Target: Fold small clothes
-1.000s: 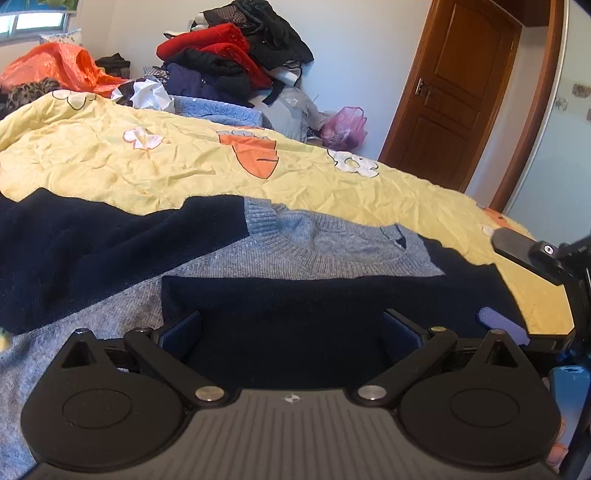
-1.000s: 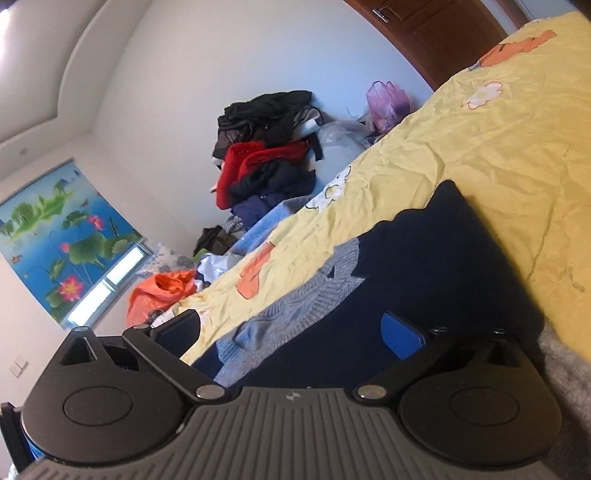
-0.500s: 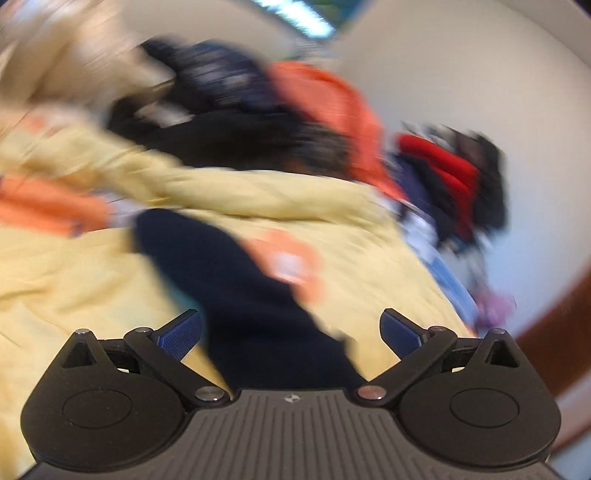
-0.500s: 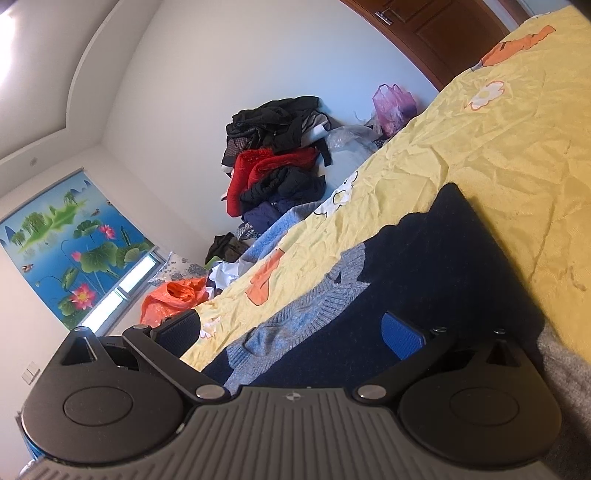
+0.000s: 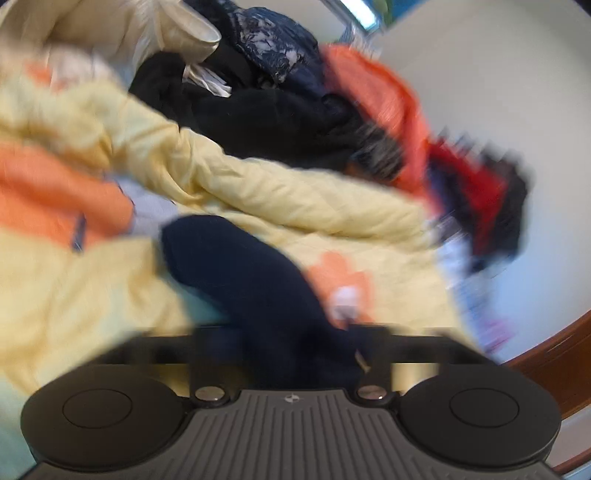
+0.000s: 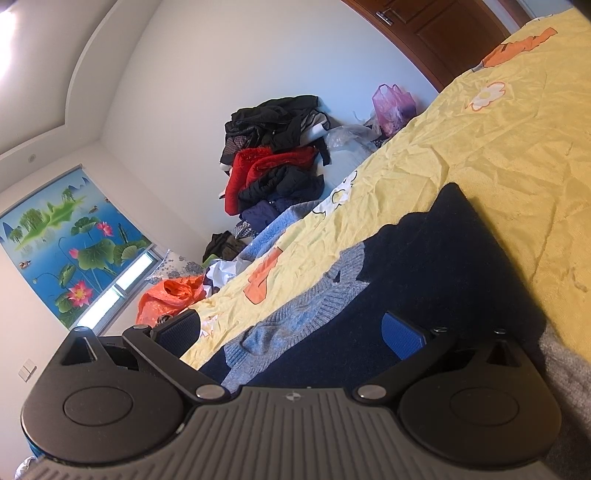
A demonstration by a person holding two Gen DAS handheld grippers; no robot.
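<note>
A navy and grey knit sweater (image 6: 424, 266) lies flat on the yellow bedspread (image 6: 509, 147). Its navy sleeve (image 5: 236, 266) runs away from me in the blurred left wrist view. My left gripper (image 5: 291, 354) has its fingers drawn close together on the near end of that sleeve. My right gripper (image 6: 291, 328) is open and empty, low over the folded navy part, with its blue pads (image 6: 400, 332) wide apart.
A pile of black, red and dark clothes (image 6: 277, 155) is stacked against the far wall. An orange plastic bag (image 6: 170, 295) and a pink bag (image 6: 393, 103) sit past the bed. A brown wooden door (image 6: 439, 33) stands at the right. More heaped clothes (image 5: 258, 92) lie beyond the sleeve.
My left gripper swung left toward the sleeve and went from wide open to closed on it. My right gripper stayed open and barely moved.
</note>
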